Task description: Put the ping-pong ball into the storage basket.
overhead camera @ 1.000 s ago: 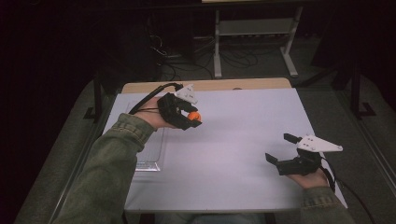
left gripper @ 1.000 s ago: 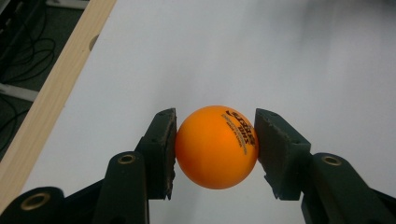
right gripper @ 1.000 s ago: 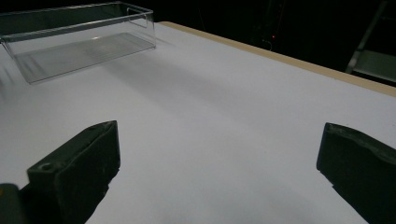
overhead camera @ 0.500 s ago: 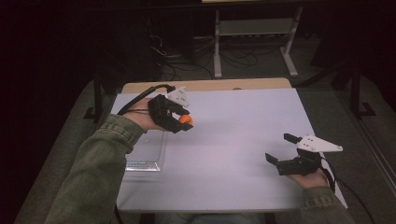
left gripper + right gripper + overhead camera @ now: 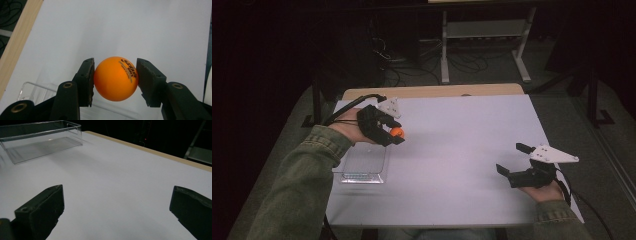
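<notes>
An orange table-tennis ball (image 5: 397, 132) with dark print is held above the white table (image 5: 462, 150) at its left side. My left gripper (image 5: 394, 135) is shut on it. In the left gripper view both black pads press the sides of the ball (image 5: 116, 78), with the left gripper (image 5: 115, 81) just above the rim of a clear plastic tray (image 5: 35, 90). The tray (image 5: 362, 164) lies just below the left hand in the high view. My right gripper (image 5: 512, 158) rests near the table's right front, open with nothing between its jaws. Its own view shows the right gripper (image 5: 117, 202) wide apart.
The clear tray (image 5: 37, 142) looks empty and sits far off in the right gripper view. A wooden strip (image 5: 432, 91) runs along the table's far edge. Beyond it are a metal stand (image 5: 484, 30) and cables on a dark floor.
My left hand has carried the orange ball leftward across the table, closer to the clear tray. The right gripper has not moved.
</notes>
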Demonstrator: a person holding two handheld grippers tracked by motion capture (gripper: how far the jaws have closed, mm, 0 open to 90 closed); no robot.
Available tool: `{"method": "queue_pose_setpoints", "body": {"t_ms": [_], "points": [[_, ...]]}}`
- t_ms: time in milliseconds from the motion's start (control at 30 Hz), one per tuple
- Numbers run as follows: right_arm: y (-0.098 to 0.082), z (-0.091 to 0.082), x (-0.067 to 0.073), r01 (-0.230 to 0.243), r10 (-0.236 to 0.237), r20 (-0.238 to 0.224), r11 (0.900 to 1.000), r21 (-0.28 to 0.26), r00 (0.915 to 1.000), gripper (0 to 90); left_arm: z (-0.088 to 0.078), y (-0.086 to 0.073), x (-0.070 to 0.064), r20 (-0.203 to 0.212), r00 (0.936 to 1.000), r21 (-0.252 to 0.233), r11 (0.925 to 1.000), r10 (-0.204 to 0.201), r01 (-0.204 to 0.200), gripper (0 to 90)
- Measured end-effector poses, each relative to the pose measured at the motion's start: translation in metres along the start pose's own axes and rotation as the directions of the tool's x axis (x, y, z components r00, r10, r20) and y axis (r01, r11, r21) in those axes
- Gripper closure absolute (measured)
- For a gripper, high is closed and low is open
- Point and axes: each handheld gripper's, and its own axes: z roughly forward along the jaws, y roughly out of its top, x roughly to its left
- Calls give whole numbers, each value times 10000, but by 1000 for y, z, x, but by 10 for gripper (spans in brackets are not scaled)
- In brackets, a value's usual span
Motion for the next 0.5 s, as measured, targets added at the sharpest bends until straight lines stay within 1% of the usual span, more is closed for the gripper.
{"method": "queue_pose_setpoints", "body": {"t_ms": [200,500], "points": [[0,0,0,48,-48,15,10000,45,10000,0,-4,-11,2,-54,9999,244,9996,-152,153,506],[0,0,0,74,-74,-4,10000,40,10000,0,-7,-24,3,-38,9994,880,9955,-339,341,506]]}}
